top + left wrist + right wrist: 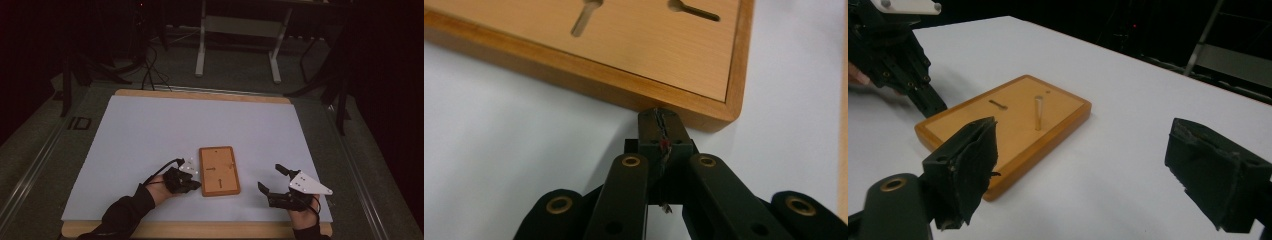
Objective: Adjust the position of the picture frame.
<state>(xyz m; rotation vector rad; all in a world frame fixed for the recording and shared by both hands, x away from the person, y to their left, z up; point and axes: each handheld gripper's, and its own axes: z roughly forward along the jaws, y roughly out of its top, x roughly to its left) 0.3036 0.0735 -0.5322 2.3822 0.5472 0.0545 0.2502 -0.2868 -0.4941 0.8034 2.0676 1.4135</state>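
A wooden board (219, 170) with keyhole-shaped slots lies flat on the white table (150, 130), near the person's edge and between the two hands. The left tongs (192, 184) are pressed together, empty, their tips at the board's near left corner, seemingly touching its side, though the contact itself is hard to confirm. The right tongs (270, 179) hover well to the board's right, spread wide and holding nothing. Judging by this, the work is at an early stage: the board is being nudged or squared up, and nothing has yet been gripped or lifted.
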